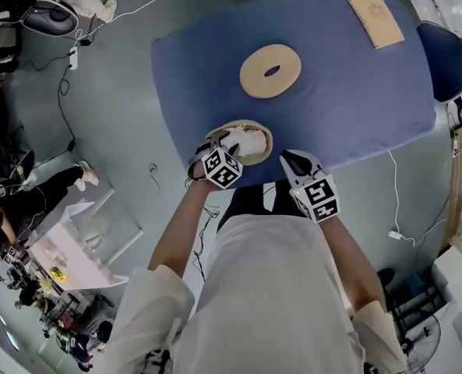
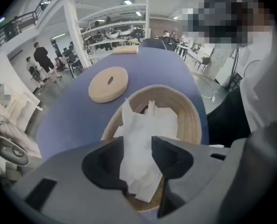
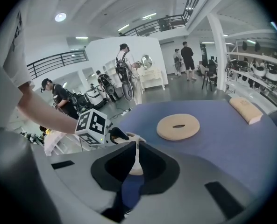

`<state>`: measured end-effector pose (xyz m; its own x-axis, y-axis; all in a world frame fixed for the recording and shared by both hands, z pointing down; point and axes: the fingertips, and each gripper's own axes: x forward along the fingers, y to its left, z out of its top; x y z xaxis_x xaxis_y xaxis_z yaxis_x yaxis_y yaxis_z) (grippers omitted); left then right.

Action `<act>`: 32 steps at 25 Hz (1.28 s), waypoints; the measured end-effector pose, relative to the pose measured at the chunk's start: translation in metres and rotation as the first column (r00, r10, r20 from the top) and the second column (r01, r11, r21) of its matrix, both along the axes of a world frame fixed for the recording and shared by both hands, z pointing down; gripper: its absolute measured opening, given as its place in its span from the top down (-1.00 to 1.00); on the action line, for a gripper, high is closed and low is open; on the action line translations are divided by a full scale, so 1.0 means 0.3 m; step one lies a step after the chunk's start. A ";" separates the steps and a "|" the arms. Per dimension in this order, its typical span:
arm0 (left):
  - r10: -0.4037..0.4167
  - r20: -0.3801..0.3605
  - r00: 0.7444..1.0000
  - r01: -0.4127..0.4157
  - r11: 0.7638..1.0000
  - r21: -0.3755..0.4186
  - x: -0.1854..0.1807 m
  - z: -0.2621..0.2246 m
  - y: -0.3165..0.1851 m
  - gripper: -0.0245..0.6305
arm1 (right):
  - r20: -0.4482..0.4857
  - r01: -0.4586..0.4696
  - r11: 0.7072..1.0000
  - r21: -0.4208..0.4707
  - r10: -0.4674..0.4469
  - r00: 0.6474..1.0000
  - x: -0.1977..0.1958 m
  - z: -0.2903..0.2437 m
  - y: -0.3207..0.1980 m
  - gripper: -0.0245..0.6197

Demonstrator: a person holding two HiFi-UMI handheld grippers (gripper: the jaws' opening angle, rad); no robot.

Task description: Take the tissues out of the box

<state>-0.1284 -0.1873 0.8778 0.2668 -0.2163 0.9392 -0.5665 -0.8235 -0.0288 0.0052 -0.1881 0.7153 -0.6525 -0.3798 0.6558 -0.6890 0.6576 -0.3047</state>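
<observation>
You are standing in a large open hall with a grey-green floor (image 1: 114,92), at the near edge of a table covered in blue cloth (image 1: 355,100). A few people stand well behind the table (image 3: 188,57).

A round, flat, tan wooden lid with a slot in its centre (image 1: 270,71) lies near the middle of the table. A tan rectangular block (image 1: 376,19) lies at the far right corner, well apart from everything else.

The round, light wooden tissue box (image 2: 193,120) sits at the table's near edge, directly in front of you. It is uncovered and holds a loose heap of white tissues (image 2: 164,120). One crumpled sheet stands up out of the heap, above the rim.

Your left gripper (image 2: 137,148) points steeply down over the box. Its dark jaws are spread wide, one on each side of the raised sheet. The sheet stands in the gap between them and is not clenched.

Your right gripper (image 3: 133,148) is just to the right of the box, over the near edge of the table, pointing forward and down. Its jaws are drawn together with only a thin slit between them, and they grasp nothing. Through the slit you can see a sliver of the box and the blue cloth.
</observation>
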 end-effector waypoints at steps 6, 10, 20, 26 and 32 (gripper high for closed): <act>0.063 0.091 0.994 -0.065 0.998 0.013 -0.018 0.056 -0.004 0.40 | 0.009 -0.008 0.999 -0.032 0.008 1.000 -0.003 0.035 -0.035 0.79; 0.069 0.108 0.992 -0.072 0.997 0.023 -0.014 0.055 -0.009 0.67 | 0.013 -0.006 0.999 -0.043 0.007 1.000 -0.002 0.046 -0.050 0.79; -0.107 -0.045 0.993 0.110 0.992 0.061 -0.034 -0.109 0.025 0.82 | 0.029 0.011 1.000 -0.024 -0.011 1.000 0.001 0.009 -0.057 0.79; -0.333 -0.193 0.923 0.351 0.934 0.068 -0.083 -0.210 0.043 0.84 | 0.041 0.028 1.000 -0.005 -0.028 0.999 0.005 -0.021 -0.060 0.79; -0.522 -0.406 0.750 0.574 0.819 0.008 -0.121 -0.331 0.015 0.84 | 0.048 0.041 0.999 0.019 -0.042 0.998 0.011 -0.055 -0.091 0.79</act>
<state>-0.1646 -0.1827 0.7785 0.3842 -0.5412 0.7479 -0.9072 -0.3715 0.1972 0.0086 -0.2153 0.6987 -0.6987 -0.3632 0.6163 -0.6456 0.6912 -0.3247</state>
